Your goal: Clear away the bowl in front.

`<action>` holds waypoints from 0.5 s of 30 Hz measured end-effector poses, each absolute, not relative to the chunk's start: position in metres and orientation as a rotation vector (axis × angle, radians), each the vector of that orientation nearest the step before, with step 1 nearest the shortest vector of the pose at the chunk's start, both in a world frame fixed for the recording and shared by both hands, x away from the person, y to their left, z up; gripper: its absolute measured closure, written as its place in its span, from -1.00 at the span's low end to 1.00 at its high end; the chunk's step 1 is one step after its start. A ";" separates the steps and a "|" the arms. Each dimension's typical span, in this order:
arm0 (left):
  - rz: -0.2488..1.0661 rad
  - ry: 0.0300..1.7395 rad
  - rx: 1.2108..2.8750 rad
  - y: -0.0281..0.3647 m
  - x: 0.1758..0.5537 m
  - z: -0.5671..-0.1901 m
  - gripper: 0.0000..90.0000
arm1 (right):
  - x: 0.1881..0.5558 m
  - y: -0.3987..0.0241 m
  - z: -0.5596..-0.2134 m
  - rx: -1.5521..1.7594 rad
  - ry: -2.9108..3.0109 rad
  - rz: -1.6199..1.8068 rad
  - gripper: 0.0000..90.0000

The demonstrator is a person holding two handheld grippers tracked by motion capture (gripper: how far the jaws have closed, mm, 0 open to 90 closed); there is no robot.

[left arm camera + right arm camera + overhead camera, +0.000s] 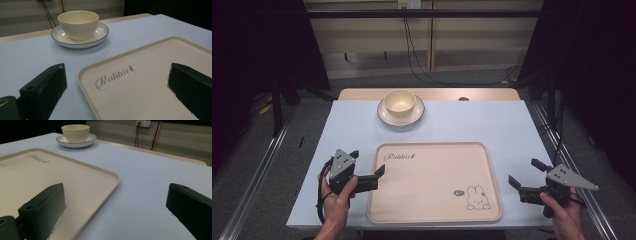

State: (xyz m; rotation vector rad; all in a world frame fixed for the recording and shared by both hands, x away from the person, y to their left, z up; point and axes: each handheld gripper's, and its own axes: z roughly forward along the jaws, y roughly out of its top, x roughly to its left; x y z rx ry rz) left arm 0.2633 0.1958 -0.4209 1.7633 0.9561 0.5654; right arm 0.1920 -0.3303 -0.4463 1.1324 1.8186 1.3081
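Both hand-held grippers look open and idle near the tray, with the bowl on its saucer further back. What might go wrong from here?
1. The bowl sits loose on the saucer; lifting the saucer alone could tip or slide it.
2. The left hand-held gripper straddles the tray rim and could nudge the tray.
3. Bowl and saucer stand near the far table edge; a push could send them off.

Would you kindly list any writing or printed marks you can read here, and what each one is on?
"Rabbit", in script with a small carrot after it: on the tray, near its far left corner.
Small dark oval mark beside the rabbit drawing on the tray: too small to read.
No other text is legible.
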 end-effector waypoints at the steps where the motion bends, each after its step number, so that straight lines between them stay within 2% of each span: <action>1: 0.565 0.954 1.768 0.196 0.265 -0.420 -0.95 | 0.192 -0.330 -0.446 1.132 1.820 1.311 -0.95; 11: 0.562 0.904 1.796 0.191 0.286 -0.411 -0.96 | 0.192 -0.331 -0.446 1.123 1.825 1.321 -0.96; 15: 0.577 0.918 1.754 0.188 0.296 -0.407 -0.96 | 0.192 -0.331 -0.446 1.119 1.802 1.319 -0.95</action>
